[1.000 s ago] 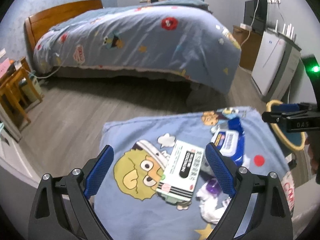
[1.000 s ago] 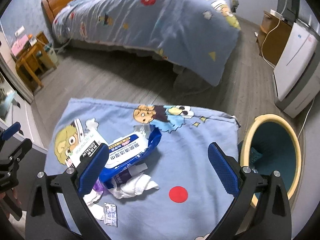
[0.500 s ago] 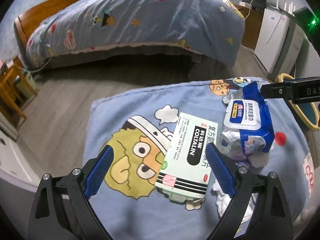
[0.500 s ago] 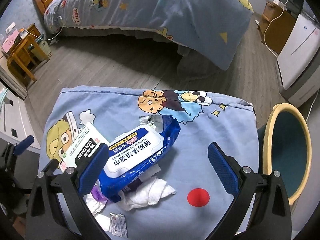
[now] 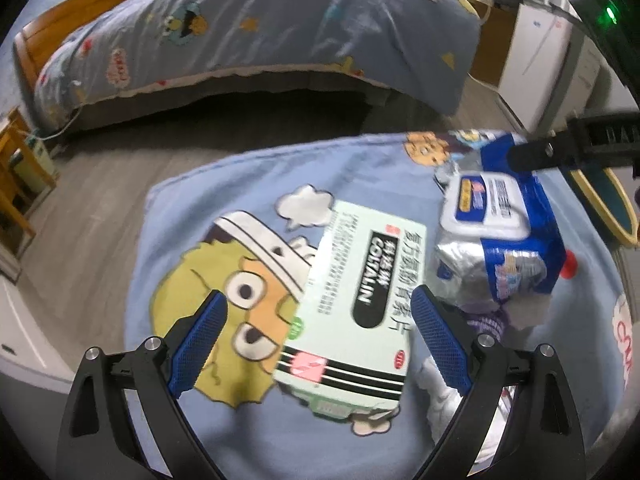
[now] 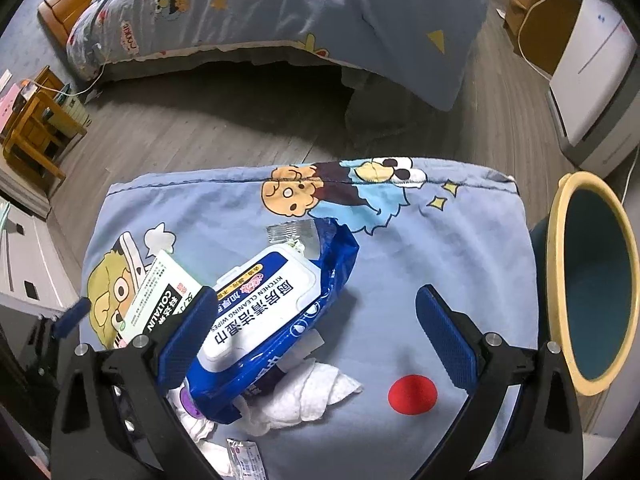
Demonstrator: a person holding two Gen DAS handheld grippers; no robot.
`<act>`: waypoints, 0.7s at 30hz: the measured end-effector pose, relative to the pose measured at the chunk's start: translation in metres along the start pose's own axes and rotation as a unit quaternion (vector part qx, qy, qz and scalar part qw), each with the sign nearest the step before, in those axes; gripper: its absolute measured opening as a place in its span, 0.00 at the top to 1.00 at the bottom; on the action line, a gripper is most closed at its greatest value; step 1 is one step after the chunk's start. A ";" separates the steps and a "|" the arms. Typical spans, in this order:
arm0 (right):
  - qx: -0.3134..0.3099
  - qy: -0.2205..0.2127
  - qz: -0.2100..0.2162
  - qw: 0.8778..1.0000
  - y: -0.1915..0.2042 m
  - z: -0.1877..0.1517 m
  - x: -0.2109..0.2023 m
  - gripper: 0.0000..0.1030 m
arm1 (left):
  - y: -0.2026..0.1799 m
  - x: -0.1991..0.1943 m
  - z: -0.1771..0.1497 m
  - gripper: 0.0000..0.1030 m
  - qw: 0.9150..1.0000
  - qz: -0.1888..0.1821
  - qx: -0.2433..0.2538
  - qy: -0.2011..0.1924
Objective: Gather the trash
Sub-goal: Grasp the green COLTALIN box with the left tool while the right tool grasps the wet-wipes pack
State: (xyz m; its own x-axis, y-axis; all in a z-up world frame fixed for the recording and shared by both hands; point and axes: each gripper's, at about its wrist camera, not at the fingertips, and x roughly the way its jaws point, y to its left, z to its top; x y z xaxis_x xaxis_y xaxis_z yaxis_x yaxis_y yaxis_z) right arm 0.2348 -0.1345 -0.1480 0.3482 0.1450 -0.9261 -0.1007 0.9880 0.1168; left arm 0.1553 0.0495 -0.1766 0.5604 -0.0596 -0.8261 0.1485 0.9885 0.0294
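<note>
At the frame's bottom, the left gripper (image 5: 316, 312) stood wide apart astride the pale green medicine box (image 5: 354, 304). The right gripper (image 6: 316, 312), likewise spread, straddled the blue wipes pack (image 6: 272, 320); the bin (image 6: 596, 276) sat at right.

Bed (image 6: 280, 12) (blue cartoon quilt), white appliance (image 6: 592, 80)

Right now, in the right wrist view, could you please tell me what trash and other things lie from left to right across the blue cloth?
Green medicine box → blue wipes pack → white crumpled tissue → red dot printed on the cloth → yellow-rimmed bin, beside the cloth.
</note>
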 end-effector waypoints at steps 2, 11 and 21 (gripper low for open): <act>0.007 0.008 0.003 1.000 0.000 -0.001 0.006 0.06 | -0.006 0.006 -0.002 0.10 1.000 -0.001 0.014 0.007; 0.019 0.030 0.006 0.999 0.003 -0.005 0.023 0.17 | -0.011 0.027 -0.004 0.10 0.999 -0.011 0.023 0.034; 0.056 0.016 0.033 0.998 -0.005 0.002 0.016 0.75 | -0.010 0.031 -0.007 0.20 0.998 -0.019 0.039 0.041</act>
State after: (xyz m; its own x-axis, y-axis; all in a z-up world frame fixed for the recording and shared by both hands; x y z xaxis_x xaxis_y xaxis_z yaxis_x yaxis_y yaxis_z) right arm 0.2433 -0.1372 -0.1628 0.3138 0.2093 -0.9261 -0.0171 0.9765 0.2149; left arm 0.1658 0.0384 -0.2062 0.4852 -0.0818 -0.8706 0.2326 0.9718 0.0383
